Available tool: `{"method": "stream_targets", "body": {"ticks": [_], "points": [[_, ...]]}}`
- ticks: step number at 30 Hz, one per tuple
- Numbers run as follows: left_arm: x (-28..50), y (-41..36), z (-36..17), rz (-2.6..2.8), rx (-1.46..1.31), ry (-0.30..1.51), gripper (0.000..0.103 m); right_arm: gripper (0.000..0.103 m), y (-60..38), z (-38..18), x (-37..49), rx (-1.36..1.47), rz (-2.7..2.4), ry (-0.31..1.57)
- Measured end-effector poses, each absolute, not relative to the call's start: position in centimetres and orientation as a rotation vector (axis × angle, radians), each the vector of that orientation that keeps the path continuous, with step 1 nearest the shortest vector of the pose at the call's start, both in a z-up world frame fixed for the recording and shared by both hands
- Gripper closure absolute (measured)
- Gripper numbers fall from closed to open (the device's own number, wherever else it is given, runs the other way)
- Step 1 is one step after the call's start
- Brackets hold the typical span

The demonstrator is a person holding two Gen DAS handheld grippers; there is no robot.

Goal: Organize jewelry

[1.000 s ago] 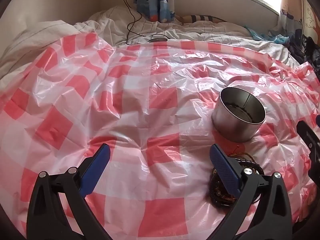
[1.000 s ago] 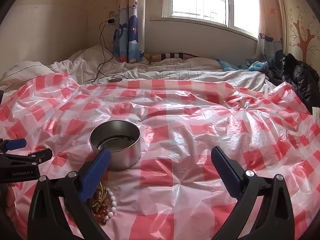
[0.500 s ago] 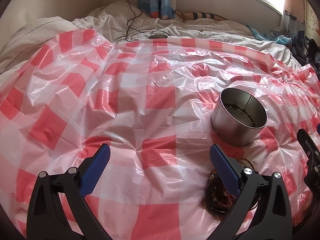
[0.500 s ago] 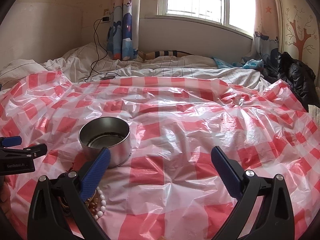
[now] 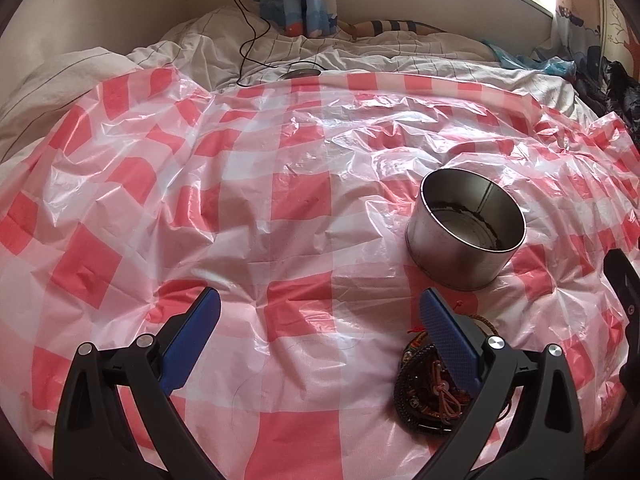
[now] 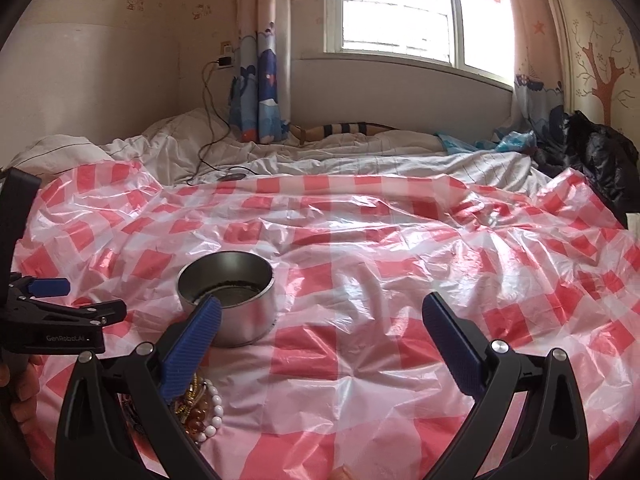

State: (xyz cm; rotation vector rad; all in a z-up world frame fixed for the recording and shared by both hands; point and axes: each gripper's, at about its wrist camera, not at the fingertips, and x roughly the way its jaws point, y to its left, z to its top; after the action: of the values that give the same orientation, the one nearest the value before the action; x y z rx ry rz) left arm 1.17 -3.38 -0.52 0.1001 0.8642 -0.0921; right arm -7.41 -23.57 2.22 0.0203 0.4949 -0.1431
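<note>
A round metal tin [image 5: 466, 230] stands open on a red-and-white checked plastic sheet [image 5: 240, 200]; it also shows in the right wrist view [image 6: 228, 300]. A pile of jewelry [image 5: 430, 392], dark cords and beaded bracelets, lies just in front of the tin, partly hidden behind my left gripper's right finger. In the right wrist view the pile [image 6: 200, 408] shows white, amber and gold beads behind the left finger. My left gripper [image 5: 320, 344] is open and empty, left of the pile. My right gripper [image 6: 320, 344] is open and empty, right of the tin and pile.
The sheet covers a bed with white bedding [image 6: 320, 160] behind it. A black cable [image 6: 208, 128] runs from a wall socket to a small device on the bedding. Curtains [image 6: 260, 88] and a window are at the back. Dark clothes [image 6: 600, 168] lie at the right.
Both grippers have shifted a little: the tin and jewelry pile sit slightly higher and nearer the middle of each view. The right wrist view has tilted up. Both jaws stay open.
</note>
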Motion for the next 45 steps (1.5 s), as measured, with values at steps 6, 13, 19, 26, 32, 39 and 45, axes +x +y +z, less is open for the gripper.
{"method": "stream_targets", "body": {"ticks": [6, 13, 19, 26, 32, 39, 45], "points": [[0.7, -2.7, 0.1, -0.097, 0.093, 0.852, 0.007, 0.006, -24.7, 2.9, -8.7, 0.017, -0.159, 0.514], [0.8, -1.4, 0.1, -0.089, 0.07, 0.862, 0.007, 0.006, -22.5, 1.8, -9.6, -0.001, -0.05, 0.522], [0.7, -1.6, -0.5, -0.084, 0.099, 0.868, 0.007, 0.006, -21.4, 1.9, -9.1, -0.007, -0.009, 0.509], [1.0, -2.0, -0.8, -0.075, 0.113, 0.866, 0.007, 0.006, -21.2, 2.3, -8.4, 0.024, 0.039, 0.518], [1.1, -2.4, -1.0, -0.062, 0.14, 0.862, 0.007, 0.006, -21.2, 2.4, -8.4, 0.044, 0.077, 0.536], [1.0, -2.3, -1.0, -0.064, 0.137, 0.862, 0.007, 0.006, -20.5, 2.1, -8.3, 0.028, 0.095, 0.556], [0.9, -2.3, -1.0, -0.063, 0.139, 0.863, 0.007, 0.006, -20.6, 1.9, -8.2, 0.026, 0.087, 0.563]]}}
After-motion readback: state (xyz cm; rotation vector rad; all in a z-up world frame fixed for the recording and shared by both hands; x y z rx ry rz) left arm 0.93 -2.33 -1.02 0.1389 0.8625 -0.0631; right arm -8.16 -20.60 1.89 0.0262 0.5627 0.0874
